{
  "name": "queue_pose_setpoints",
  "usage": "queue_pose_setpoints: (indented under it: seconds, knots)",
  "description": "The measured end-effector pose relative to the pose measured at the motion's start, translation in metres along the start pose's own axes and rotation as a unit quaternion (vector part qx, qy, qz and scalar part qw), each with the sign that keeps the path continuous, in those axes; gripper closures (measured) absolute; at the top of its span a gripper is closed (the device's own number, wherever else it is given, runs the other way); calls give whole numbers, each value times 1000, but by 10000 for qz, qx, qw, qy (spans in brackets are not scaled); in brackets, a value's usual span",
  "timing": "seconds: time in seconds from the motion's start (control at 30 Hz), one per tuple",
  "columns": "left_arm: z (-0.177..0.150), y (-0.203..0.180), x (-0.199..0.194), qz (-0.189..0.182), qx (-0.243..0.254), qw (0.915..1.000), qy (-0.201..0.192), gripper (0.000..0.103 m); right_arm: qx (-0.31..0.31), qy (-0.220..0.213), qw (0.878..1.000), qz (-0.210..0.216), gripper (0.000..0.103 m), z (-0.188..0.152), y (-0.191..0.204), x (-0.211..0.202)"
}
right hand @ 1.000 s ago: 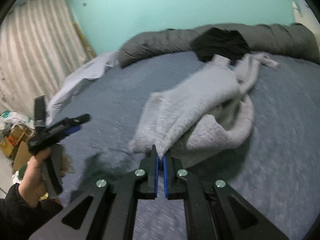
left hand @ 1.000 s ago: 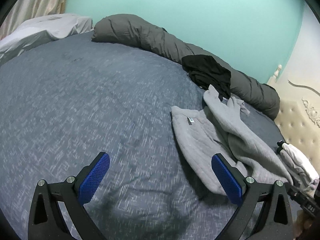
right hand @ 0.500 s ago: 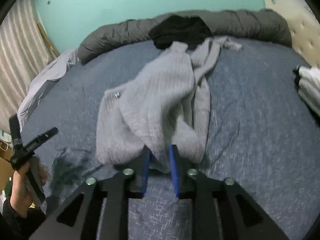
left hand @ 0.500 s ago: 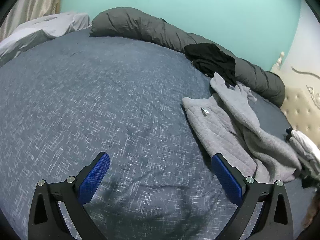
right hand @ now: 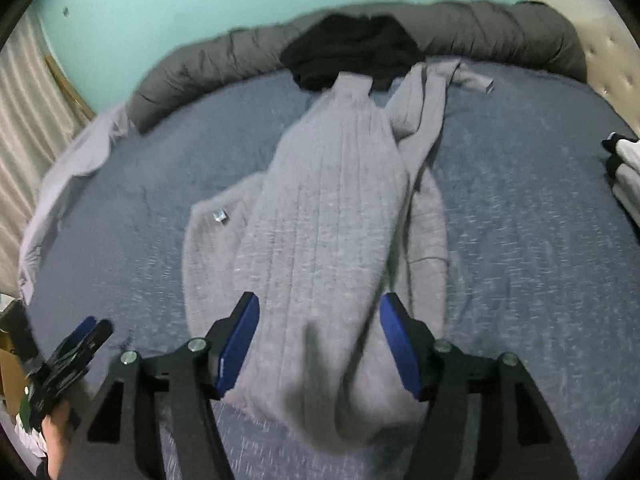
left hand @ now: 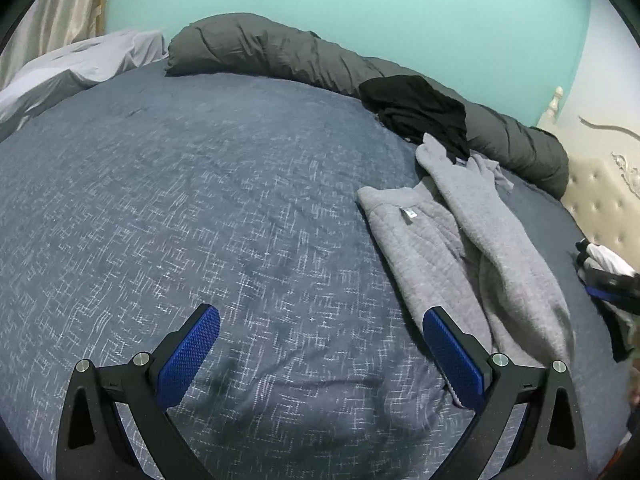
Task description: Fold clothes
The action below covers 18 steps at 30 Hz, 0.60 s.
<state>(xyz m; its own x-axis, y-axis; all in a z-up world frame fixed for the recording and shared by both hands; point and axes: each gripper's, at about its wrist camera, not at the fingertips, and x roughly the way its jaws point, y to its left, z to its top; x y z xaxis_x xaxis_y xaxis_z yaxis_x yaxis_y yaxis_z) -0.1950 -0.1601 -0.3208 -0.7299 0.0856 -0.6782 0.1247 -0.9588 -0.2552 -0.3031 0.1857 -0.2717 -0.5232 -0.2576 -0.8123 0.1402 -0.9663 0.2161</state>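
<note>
One grey garment (right hand: 332, 216) lies lengthwise on the right half of the bed (left hand: 180, 208), its far end touching one black garment (right hand: 352, 52) by the rolled duvet (left hand: 280, 52). One folded pile (right hand: 624, 168) sits at the bed's right edge. Right gripper (right hand: 318, 344): jaws opening, the garment's near end between the pads, not pinched. Left gripper (left hand: 320, 344): jaws released wide over bare cover, just left of the garment. The bed's left half lies open.

Fuzzy ribbed grey knit sweater (right hand: 332, 216), flecked woven navy bedspread (left hand: 180, 220), matt black cloth garment (left hand: 420, 108)
</note>
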Motion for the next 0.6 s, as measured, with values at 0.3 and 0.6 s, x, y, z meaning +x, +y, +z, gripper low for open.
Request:
queue_pose_setpoints:
  seconds: [0.3, 0.6]
  knots:
    - [-4, -3, 10, 21, 161, 9998, 81, 0, -314, 443, 9978, -375, 39, 21, 12, 62]
    - [-3, 5, 9, 74, 45, 10000, 18, 0, -453, 354, 9973, -449, 89, 14, 5, 57]
